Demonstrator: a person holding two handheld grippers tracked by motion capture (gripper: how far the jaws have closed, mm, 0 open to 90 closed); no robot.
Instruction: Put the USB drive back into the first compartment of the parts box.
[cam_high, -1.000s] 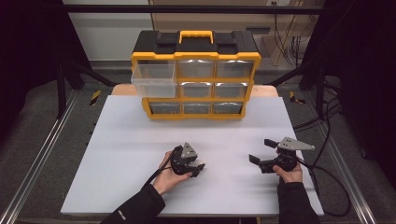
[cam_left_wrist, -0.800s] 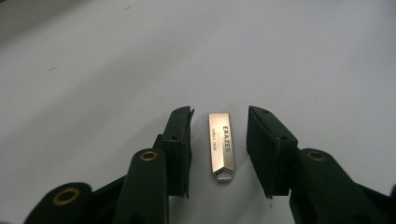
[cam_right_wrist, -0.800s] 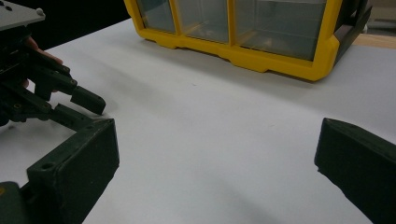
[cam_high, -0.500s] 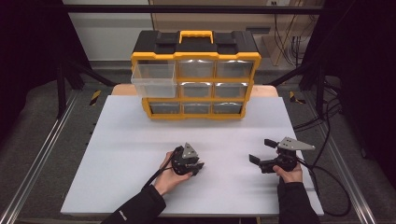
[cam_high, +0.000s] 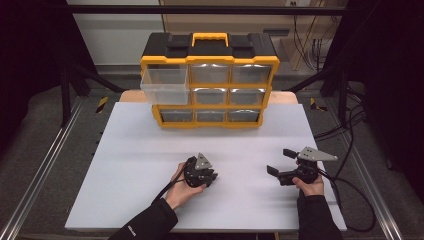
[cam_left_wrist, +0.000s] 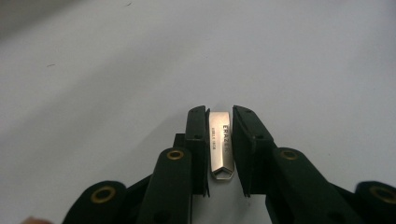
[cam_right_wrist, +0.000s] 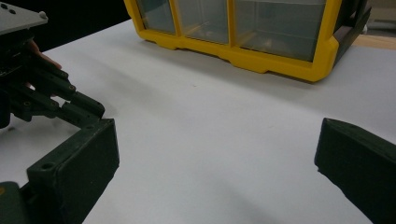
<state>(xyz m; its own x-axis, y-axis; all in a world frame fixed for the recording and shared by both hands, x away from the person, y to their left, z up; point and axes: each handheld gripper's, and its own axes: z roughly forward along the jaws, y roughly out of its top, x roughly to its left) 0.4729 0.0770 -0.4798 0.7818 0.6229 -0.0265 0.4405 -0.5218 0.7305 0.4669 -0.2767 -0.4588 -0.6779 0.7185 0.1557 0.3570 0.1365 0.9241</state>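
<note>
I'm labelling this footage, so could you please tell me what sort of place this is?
Probably a lab recording bench: a white table inside a black frame, cables behind, and a yellow drawer organiser as a prop.

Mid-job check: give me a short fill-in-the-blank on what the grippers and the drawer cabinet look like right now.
1. The left gripper has a small ____ between its jaws, which have just been closing.
2. The right gripper stands with its jaws ____ and nothing between them.
3. On the drawer cabinet, the drawer pulled out is in the top row at the ____ end in the high view.

Missing words: eraser; open; left
</note>
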